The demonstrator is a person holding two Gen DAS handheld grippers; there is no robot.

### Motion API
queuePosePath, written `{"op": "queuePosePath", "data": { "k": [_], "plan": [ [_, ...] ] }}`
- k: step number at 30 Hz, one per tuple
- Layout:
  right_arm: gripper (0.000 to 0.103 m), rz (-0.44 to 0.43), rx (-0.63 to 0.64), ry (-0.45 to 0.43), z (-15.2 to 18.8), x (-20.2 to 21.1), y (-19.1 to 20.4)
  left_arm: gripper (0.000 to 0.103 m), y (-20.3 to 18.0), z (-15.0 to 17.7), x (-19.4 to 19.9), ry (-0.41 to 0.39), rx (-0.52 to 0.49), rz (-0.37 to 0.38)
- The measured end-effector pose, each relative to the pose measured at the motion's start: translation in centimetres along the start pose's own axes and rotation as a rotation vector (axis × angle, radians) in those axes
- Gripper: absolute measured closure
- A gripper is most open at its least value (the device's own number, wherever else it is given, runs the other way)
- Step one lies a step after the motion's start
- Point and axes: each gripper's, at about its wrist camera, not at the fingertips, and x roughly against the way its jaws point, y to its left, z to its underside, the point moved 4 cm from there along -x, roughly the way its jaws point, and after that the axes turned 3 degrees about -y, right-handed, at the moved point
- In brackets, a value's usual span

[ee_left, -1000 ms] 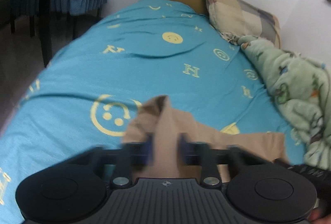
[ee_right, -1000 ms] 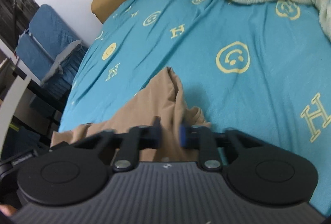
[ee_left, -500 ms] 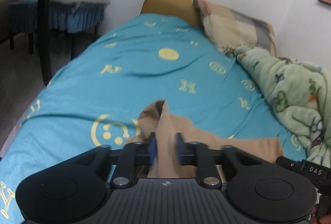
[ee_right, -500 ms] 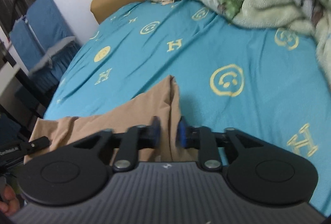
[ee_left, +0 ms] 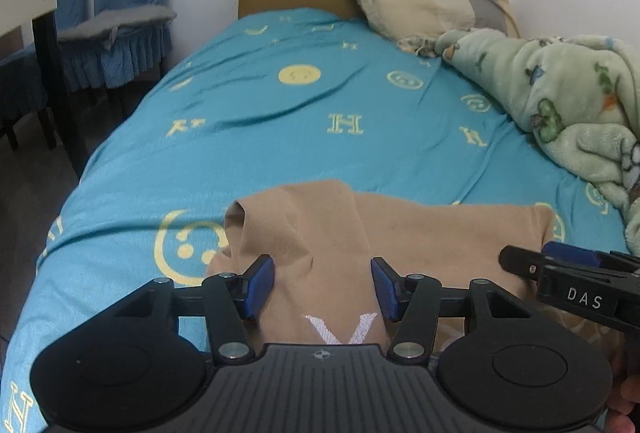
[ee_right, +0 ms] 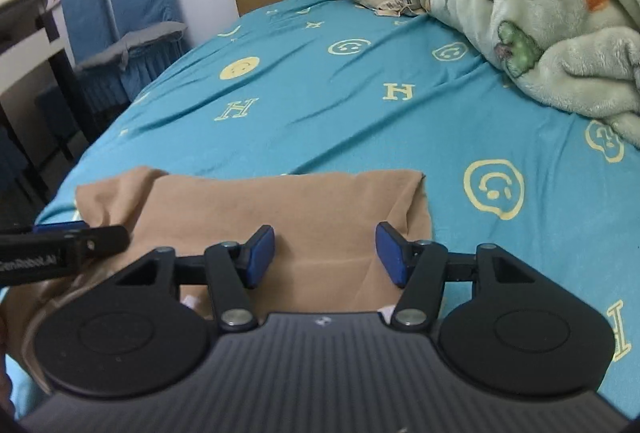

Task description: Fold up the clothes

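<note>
1. I am holding my left gripper (ee_left: 322, 287) with its jaws spread wide, gripping nothing; its blue pads (ee_left: 260, 283) are hovering over the tan garment (ee_left: 420, 233).
2. I am holding my right gripper (ee_right: 325, 253) equally wide apart and empty, above the same garment (ee_right: 312, 209).
3. The garment is lying flat across the lower centre of both frames on the turquoise bedsheet (ee_left: 280, 137), its far edge folded over.

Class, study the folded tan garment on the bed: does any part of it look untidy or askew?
Yes. The tan garment lies folded on the blue bedsheet, but its left end is bunched, with a raised open loop of fabric, while its right end lies flat and square.
</note>
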Motion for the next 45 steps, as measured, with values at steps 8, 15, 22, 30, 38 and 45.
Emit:
{"op": "queuePosePath", "data": {
  "k": [8, 15, 22, 30, 38, 45],
  "plan": [
    [0.044, -0.014, -0.04, -0.033, 0.1, 7.1, 1.6, 0.043, -1.5, 1.7, 6.8, -0.009, 0.052, 0.105],
    [0.044, 0.032, -0.027, 0.073, 2.8, 8.9, 1.7, 0.043, -3.2, 4.8, 9.1, 0.035, -0.025, 0.015],
    [0.044, 0.046, -0.026, 0.141, 3.9, 7.5, 1.4, 0.035, -2.9, 5.2, 12.3, 0.048, 0.098, 0.161],
    [0.044, 0.046, -0.053, 0.136, 4.3, 7.8, 1.4, 0.022, -0.4, 7.6, 11.3, 0.196, 0.413, 0.246],
    [0.044, 0.041, -0.071, 0.13, 4.4, 8.0, 1.2, 0.02, 2.3, 8.8, 7.6, 0.183, 0.711, 0.19],
    [0.044, -0.067, -0.251, 0.125, 4.2, 8.7, 0.1, 0.041, 2.2, 8.5, 7.6, 0.134, 0.682, 0.11]
  ]
}}
